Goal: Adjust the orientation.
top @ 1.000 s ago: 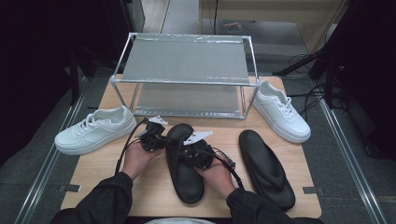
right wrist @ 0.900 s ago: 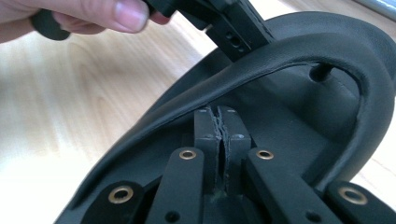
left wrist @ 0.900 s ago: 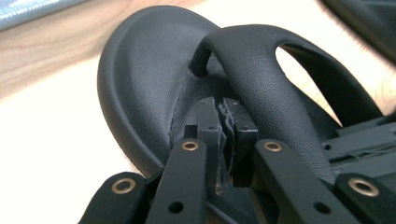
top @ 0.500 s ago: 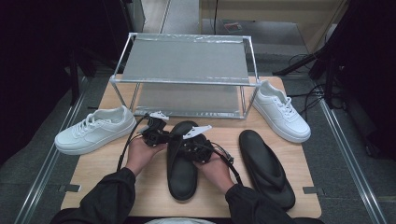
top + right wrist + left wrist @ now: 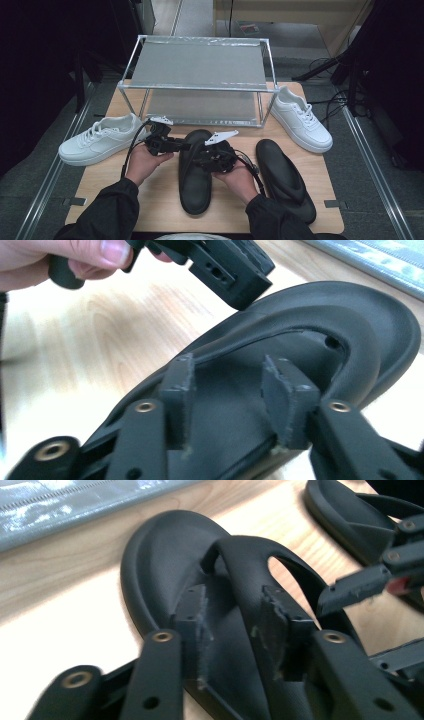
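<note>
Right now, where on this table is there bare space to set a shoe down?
Bare wood lies between the left sneaker and the middle sandal, toward the table's near-left corner. It is crowded where both grippers meet over that sandal, and the right sandal takes the near right.

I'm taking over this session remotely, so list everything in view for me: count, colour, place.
flip-flop between the grippers: 1, black, centre front of the table, lying flat, toe toward the rack
second flip-flop: 1, black, on the table to the right of the first
left sneaker: 1, white, left side of the table
right sneaker: 1, white, right side, beside the rack
rack: 1, metal frame with two grey shelves, back of the table
table: 1, light wood
cables: several, black, on the floor at the right
left gripper: 1, black, its fingers have just opened, either side of the strap
right gripper: 1, black, its fingers have just opened over the footbed
hands: 2, dark sleeves, bottom edge
</note>
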The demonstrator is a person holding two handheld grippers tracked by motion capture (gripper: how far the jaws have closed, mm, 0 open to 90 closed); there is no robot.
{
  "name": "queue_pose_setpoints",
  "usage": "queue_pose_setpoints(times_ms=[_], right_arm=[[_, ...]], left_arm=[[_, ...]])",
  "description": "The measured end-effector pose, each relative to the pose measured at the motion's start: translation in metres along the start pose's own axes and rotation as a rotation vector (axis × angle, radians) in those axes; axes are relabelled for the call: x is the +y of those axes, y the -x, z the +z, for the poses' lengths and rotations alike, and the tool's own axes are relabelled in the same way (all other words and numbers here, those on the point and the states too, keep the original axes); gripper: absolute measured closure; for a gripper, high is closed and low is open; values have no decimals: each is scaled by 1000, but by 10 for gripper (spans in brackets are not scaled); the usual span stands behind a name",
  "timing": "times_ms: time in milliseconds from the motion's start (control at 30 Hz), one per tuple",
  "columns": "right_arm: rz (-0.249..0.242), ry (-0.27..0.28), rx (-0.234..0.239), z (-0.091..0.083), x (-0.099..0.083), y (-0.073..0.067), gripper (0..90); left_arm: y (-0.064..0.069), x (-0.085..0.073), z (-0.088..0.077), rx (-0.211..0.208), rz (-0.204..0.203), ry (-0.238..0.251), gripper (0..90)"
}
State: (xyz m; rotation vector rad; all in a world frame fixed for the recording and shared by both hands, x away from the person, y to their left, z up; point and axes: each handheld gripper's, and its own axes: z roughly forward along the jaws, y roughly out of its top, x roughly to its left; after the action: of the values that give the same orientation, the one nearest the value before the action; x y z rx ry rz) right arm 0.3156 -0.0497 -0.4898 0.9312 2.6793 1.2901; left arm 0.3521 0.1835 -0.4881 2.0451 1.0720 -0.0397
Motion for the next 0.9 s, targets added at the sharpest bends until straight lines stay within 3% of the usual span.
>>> queue_pose_setpoints(times_ms=[200, 300, 500, 733, 900], right_arm=[[-34, 13, 20, -20, -4, -3, 476], [-29, 14, 27, -25, -4, -4, 471], [-31, 33, 22, -44, -6, -5, 466], [-12, 49, -8, -63, -15, 2, 465], [27, 77, -28, -72, -21, 12, 464]], left_arm=[[10, -3, -13, -11, 32, 7, 432], [15, -6, -18, -7, 50, 19, 411], [21, -11, -24, -31, 45, 25, 394], [25, -19, -30, -24, 61, 23, 376], [26, -22, -32, -20, 71, 14, 376]])
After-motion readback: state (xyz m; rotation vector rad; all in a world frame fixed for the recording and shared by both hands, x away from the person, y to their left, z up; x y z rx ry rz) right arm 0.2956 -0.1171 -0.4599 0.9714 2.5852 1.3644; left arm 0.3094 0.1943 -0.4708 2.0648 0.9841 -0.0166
